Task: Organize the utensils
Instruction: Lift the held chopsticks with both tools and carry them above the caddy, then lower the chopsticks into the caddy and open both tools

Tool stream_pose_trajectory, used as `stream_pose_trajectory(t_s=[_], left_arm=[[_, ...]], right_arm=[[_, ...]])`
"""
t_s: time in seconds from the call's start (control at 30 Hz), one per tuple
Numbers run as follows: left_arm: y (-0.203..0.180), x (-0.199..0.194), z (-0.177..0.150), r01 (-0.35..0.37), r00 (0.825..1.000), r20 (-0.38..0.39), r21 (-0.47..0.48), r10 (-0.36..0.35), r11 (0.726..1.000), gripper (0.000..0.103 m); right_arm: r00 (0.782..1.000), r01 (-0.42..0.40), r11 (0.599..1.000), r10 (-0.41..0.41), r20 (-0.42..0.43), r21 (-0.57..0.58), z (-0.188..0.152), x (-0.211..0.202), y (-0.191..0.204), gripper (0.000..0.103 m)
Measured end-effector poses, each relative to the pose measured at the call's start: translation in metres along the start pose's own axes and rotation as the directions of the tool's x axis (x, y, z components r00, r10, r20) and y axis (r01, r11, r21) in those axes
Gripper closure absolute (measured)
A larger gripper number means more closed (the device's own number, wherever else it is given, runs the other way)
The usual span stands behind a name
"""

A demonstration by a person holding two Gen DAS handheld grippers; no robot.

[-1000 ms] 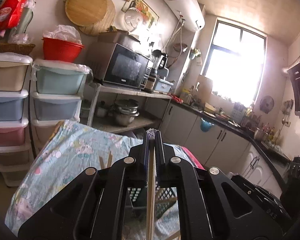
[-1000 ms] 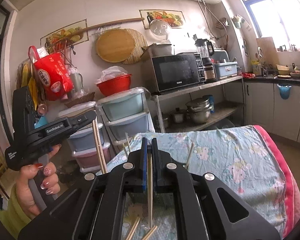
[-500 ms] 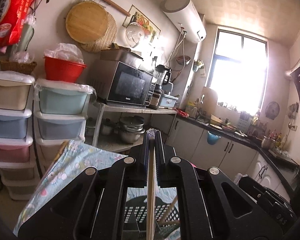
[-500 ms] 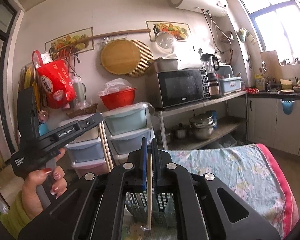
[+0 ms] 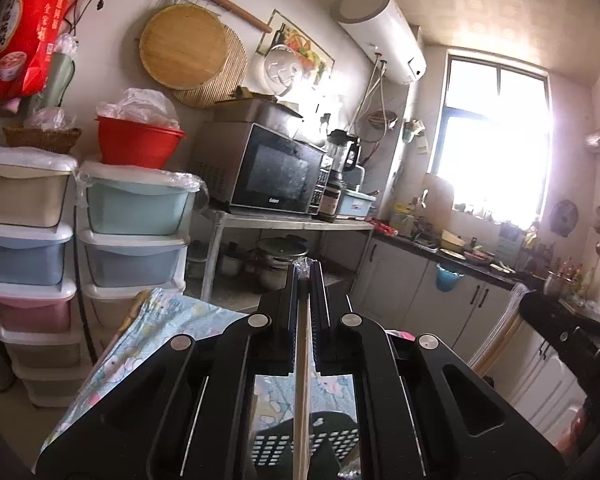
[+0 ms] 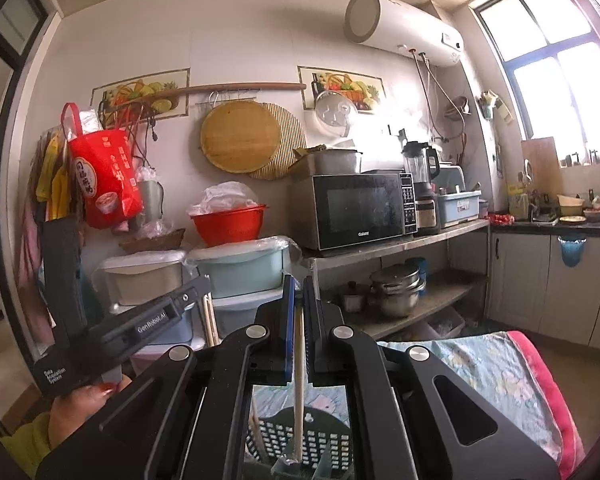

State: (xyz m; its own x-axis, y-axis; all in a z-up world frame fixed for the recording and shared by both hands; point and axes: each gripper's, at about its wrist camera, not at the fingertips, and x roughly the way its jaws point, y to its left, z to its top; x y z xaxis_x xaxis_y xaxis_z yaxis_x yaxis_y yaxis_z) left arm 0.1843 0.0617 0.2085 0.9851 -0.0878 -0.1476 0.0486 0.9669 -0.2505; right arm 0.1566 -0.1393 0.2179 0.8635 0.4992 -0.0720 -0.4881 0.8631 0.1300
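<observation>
My left gripper (image 5: 305, 270) is shut on wooden chopsticks (image 5: 301, 392) that hang straight down over a black perforated utensil basket (image 5: 300, 440). It also shows in the right wrist view (image 6: 202, 286) at the left, with the chopsticks (image 6: 210, 320) below its jaws. My right gripper (image 6: 296, 286) is shut on a single wooden chopstick (image 6: 298, 384); its lower end reaches into the same basket (image 6: 300, 436). Another chopstick (image 6: 256, 436) leans inside the basket.
The basket stands on a table with a light blue cartoon cloth (image 6: 496, 364) with a pink edge. Behind are stacked plastic drawers (image 5: 132, 232), a red basin (image 5: 138, 146), a microwave (image 6: 360, 210) on a metal shelf, and kitchen cabinets (image 6: 552, 280).
Both grippers have risen and tilted up with their chopsticks. The basket has dropped lower in both views and the table shows less.
</observation>
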Motion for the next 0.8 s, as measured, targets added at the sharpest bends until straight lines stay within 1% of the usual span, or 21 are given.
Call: stream_pose_trajectory(t_s=[0.27,0.5,0.63,0.8], left_arm=[[0.010,0.019,-0.015,-0.039,0.999,-0.008,-0.002,0.039,0.999,0.100],[0.016,0.034,-0.030,-0.040,0.999,-0.029,-0.008,0.039,0.999,0.100],[0.018,0.039,-0.039,-0.038,0.999,-0.029,0.001,0.038,0.999,0.100],[0.022,0.050,-0.049,-0.032,0.998,-0.059,-0.002,0.032,0.999,0.100]], right_arm=[[1.000,0.005,1.000,-0.006,-0.018,-0.024,-0.017,0.023,0.002,0.099],[0.999,0.003,1.000,-0.004,-0.044,-0.017,-0.032,0.041,-0.001,0.099],[0.998,0.010,1.000,-0.011,-0.059,-0.011,-0.040,0.049,-0.003,0.099],[0.996,0.016,1.000,-0.015,-0.085,0.014,-0.048,0.059,-0.009,0.098]])
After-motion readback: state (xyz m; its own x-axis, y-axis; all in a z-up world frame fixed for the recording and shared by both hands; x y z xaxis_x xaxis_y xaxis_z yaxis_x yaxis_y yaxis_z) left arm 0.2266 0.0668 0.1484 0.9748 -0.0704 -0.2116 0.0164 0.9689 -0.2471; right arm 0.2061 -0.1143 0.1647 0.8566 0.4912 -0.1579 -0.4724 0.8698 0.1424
